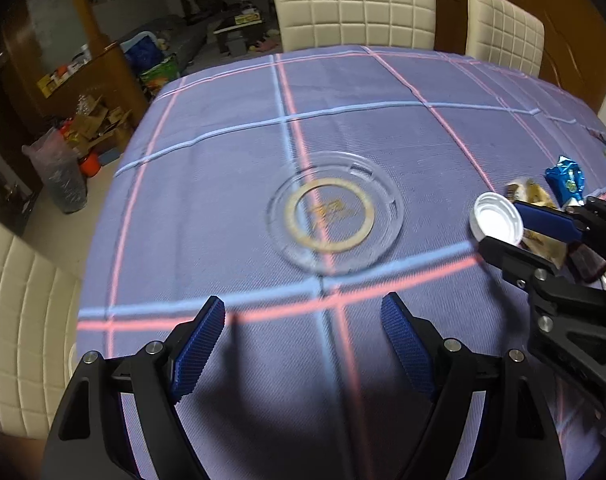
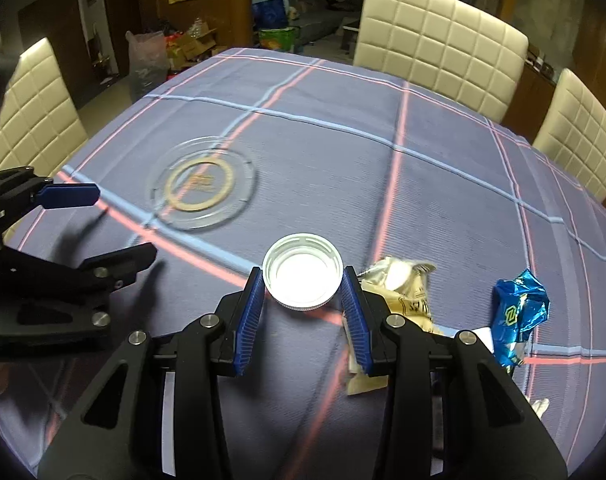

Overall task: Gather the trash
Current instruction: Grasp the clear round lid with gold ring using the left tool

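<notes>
My right gripper [image 2: 303,280] is shut on a white bottle cap [image 2: 302,276], open side up, held above the tablecloth; it also shows in the left wrist view [image 1: 496,219]. My left gripper [image 1: 303,308] is open and empty, above the cloth in front of a clear round plastic lid [image 1: 335,216] with a gold ring, lying flat; the lid also shows in the right wrist view [image 2: 203,184]. A crumpled beige wrapper [image 2: 399,288] and a blue foil wrapper [image 2: 521,304] lie on the table to the right of the cap.
The table has a purple checked cloth [image 1: 383,120]. Cream padded chairs [image 1: 351,4] stand along the far side and another at the left [image 1: 19,340]. Bags and boxes [image 1: 83,136] sit on the floor beyond the left edge.
</notes>
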Tool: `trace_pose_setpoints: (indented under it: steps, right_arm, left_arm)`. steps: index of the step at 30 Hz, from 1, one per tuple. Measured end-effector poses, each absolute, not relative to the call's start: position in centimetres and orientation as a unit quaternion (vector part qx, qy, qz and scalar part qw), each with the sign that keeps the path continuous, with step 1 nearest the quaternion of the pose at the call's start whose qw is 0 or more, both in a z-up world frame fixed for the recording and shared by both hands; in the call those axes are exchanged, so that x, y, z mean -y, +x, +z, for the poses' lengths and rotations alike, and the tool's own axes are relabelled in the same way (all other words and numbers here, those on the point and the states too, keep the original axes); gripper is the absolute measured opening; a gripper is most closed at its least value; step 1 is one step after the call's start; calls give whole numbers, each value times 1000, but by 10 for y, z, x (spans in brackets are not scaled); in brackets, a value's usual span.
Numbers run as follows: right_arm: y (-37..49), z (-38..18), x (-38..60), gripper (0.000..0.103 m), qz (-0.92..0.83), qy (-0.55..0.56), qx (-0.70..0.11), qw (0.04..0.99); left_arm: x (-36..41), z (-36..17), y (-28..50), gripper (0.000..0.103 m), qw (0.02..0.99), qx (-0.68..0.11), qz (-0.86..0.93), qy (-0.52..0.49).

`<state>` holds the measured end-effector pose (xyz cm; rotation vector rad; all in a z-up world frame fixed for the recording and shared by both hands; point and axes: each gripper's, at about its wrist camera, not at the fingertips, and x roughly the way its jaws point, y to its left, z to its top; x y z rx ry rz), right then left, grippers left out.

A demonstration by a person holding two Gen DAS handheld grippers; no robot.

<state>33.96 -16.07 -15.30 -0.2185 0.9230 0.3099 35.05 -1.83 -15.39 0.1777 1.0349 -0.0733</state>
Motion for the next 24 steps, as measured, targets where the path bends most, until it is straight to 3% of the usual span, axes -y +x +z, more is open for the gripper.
trace_pose_setpoints:
  steps: [11,24]
  right_arm:
    - [368,-157,169,41,150,-95,-443,878]
    - [378,-160,164,41,163,-87,-455,871]
  left_arm:
    - [30,-160,402,83,860,-503,-56,62]
    - [26,-157,411,80,859,-504,-68,67]
